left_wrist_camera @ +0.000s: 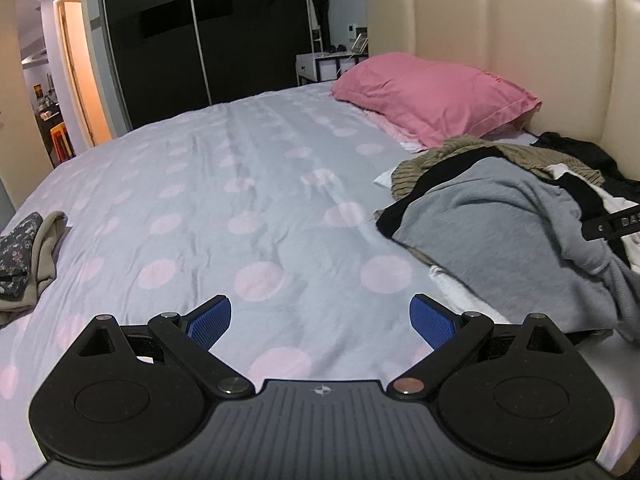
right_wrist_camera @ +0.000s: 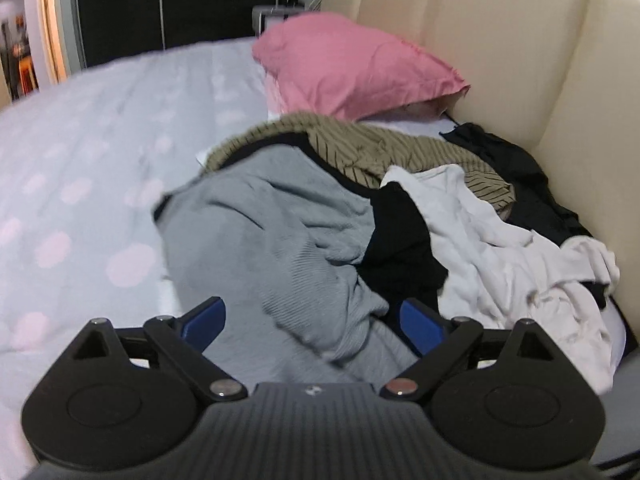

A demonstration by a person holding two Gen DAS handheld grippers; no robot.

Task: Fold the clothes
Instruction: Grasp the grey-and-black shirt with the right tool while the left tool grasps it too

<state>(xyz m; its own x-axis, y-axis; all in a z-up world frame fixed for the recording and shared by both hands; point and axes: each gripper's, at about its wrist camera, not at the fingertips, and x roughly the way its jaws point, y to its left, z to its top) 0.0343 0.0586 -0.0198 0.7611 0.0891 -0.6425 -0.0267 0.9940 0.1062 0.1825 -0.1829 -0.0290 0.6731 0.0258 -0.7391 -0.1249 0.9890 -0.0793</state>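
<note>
Grey sweater (right_wrist_camera: 280,232): top of the unfolded clothes pile (right_wrist_camera: 400,208), just ahead of the right gripper (right_wrist_camera: 314,322).
Right gripper: blue pads wide apart, clamping nothing, sweater fabric between them.
Left gripper (left_wrist_camera: 320,322): jaws wide apart, empty, over the dotted bedsheet (left_wrist_camera: 224,184).
Pile: beside the cream headboard (right_wrist_camera: 500,48), below the pink pillow (right_wrist_camera: 348,64).
Floral garment (left_wrist_camera: 16,252): far left bed edge.

we see bedsheet (left_wrist_camera: 248,184) pale lilac-grey with pink dots | pillow (left_wrist_camera: 432,96) pink | headboard (left_wrist_camera: 520,40) cream | our pads (left_wrist_camera: 210,322) blue, on black frames | sweater (right_wrist_camera: 288,232) grey | striped garment (right_wrist_camera: 360,148) olive, dark stripes | white garment (right_wrist_camera: 500,240) | floral cloth (left_wrist_camera: 16,248) dark, small flowers
</note>
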